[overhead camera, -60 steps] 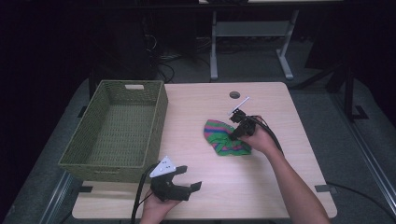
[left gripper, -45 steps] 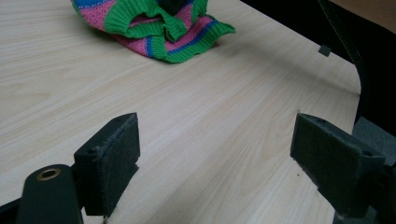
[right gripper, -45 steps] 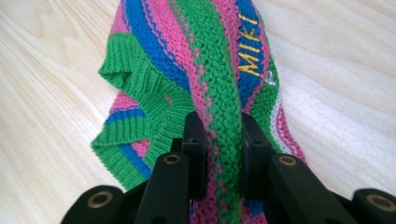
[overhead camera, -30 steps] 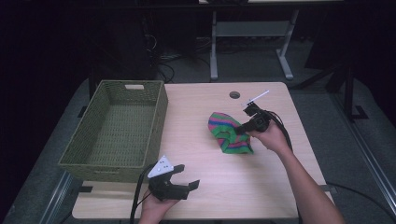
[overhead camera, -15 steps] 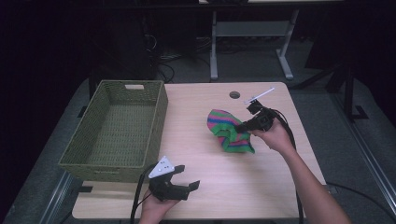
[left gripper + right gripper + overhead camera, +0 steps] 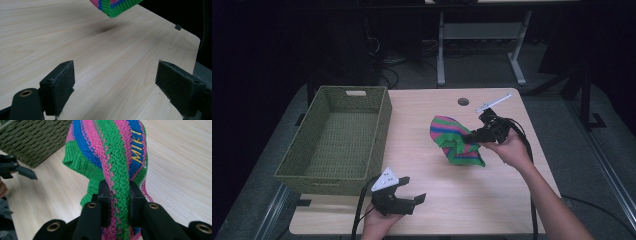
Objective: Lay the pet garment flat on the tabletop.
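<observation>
1. The right gripper point(image 6: 473, 137) held the knit cloth point(image 6: 454, 140), its jaws pinched narrow on a fold of green and pink stripes; in the right gripper view the fold ran straight up between the two pads point(image 6: 105, 195).
2. The cloth hung from that grip over the right half of the table point(image 6: 427, 107), bunched and drooping toward the near side. In the left gripper view its lower corner point(image 6: 117, 6) hung clear of the wood, with a shadow beneath it.
3. The cloth bore stripes of green, pink and blue, with yellow stitched letters point(image 6: 136, 146) on a blue band.
4. The left gripper point(image 6: 412, 196) sat low at the near edge of the table, well apart from the cloth. Its jaws stood wide, with only bare wood between the pads point(image 6: 63, 83).
5. A green woven basket point(image 6: 339, 140) took up the left part of the table, its inside showing nothing but weave. It stood well apart from the cloth, with open wood between them.
6. A round hole point(image 6: 463, 102) lay in the table top near the far edge, just beyond the cloth.
7. A thin white stick point(image 6: 493, 103) rose slanted from the right gripper, toward the far right corner.
8. A cable point(image 6: 527, 150) trailed from the right gripper along the person's forearm; another looped from the left gripper off the near edge.
9. Beyond the table stood a grey desk frame point(image 6: 482, 35) on dark floor with loose cords.
</observation>
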`<act>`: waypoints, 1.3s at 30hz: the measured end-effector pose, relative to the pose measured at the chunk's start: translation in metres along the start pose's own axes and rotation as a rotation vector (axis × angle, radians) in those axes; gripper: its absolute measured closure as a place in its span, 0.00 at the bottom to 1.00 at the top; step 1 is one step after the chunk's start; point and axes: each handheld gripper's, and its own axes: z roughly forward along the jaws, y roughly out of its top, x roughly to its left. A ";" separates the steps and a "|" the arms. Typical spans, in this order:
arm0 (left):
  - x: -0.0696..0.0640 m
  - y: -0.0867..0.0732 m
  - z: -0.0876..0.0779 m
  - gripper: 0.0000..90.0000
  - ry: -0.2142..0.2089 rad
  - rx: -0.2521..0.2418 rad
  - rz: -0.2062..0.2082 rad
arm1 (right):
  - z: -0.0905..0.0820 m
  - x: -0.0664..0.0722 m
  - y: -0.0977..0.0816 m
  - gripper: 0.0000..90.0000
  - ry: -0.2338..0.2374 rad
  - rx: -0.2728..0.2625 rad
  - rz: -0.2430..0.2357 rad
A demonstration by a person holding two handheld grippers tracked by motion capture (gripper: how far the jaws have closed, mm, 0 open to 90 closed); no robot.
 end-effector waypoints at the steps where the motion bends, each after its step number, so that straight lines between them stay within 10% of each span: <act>1: 0.000 0.000 0.000 0.17 0.001 -0.001 0.002 | 0.000 0.000 0.000 0.84 0.000 0.000 0.000; 39: 0.003 0.002 -0.006 0.17 0.002 -0.039 -0.008 | -0.012 0.047 -0.056 0.84 0.033 -0.065 -0.048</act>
